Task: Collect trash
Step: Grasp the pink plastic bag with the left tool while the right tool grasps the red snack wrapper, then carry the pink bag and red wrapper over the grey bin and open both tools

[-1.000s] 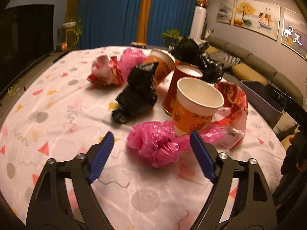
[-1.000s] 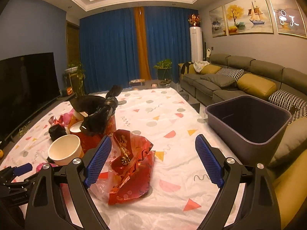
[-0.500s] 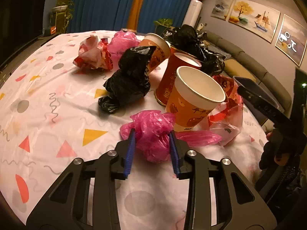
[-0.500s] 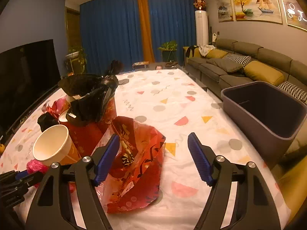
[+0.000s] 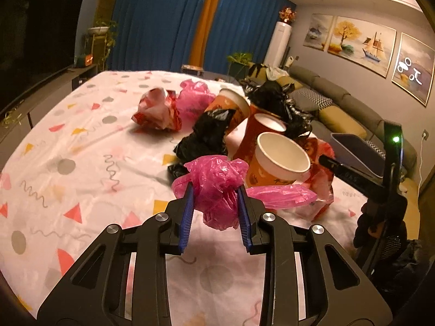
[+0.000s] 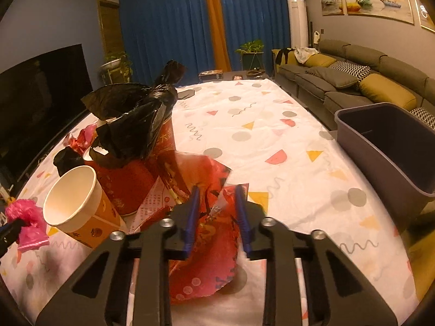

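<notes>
Trash lies on a table under a patterned white cloth [image 6: 272, 125]. My left gripper [image 5: 215, 198] is shut on a crumpled pink plastic bag [image 5: 214, 174], which hangs a little above the cloth, its tail trailing right. The same bag [image 6: 25, 217] shows at the left edge of the right wrist view. My right gripper [image 6: 217, 193] is closing its jaws on a red printed wrapper [image 6: 212, 250], and the blue pads pinch a raised fold of it. An orange paper cup [image 5: 277, 163] leans tilted between the two grippers.
A grey bin [image 6: 386, 141] stands off the table's right edge. Behind the cup are a red cup [image 5: 261, 133], black bags [image 5: 206, 135], another pink bag [image 5: 195, 95] and a crumpled red-white wrapper [image 5: 157, 111]. A sofa runs along the right wall.
The left jaws closed on the pink bag and raised it off the cloth. The right gripper dropped toward the red wrapper and its jaws came together on it.
</notes>
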Motion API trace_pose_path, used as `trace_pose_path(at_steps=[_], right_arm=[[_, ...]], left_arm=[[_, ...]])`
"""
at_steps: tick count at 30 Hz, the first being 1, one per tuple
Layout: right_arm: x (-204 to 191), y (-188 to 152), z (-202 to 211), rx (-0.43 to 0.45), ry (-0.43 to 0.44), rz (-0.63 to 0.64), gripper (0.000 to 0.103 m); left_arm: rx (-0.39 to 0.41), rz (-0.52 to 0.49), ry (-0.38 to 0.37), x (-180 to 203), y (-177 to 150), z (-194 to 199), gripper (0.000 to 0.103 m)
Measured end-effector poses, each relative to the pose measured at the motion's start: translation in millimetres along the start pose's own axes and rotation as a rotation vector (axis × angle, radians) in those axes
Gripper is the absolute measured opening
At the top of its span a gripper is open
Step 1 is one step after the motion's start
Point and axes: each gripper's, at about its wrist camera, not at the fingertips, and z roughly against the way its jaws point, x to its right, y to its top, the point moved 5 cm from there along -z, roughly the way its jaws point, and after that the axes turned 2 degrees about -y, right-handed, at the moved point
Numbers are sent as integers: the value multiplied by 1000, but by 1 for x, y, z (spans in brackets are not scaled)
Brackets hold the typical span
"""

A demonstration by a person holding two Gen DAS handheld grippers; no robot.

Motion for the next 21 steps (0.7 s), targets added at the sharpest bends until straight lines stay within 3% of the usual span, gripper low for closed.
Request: trace_pose_path(at_steps=[3, 5, 21], right_arm=[[-1, -1, 0, -4, 17, -4, 2], [0, -1, 4, 9, 18, -3, 1], [27, 22, 74, 191, -22, -16, 1]], left_arm=[[12, -6, 0, 2, 1, 4, 29], [19, -8, 1, 3, 2, 5, 29], [90, -65, -21, 39, 21, 26, 29]])
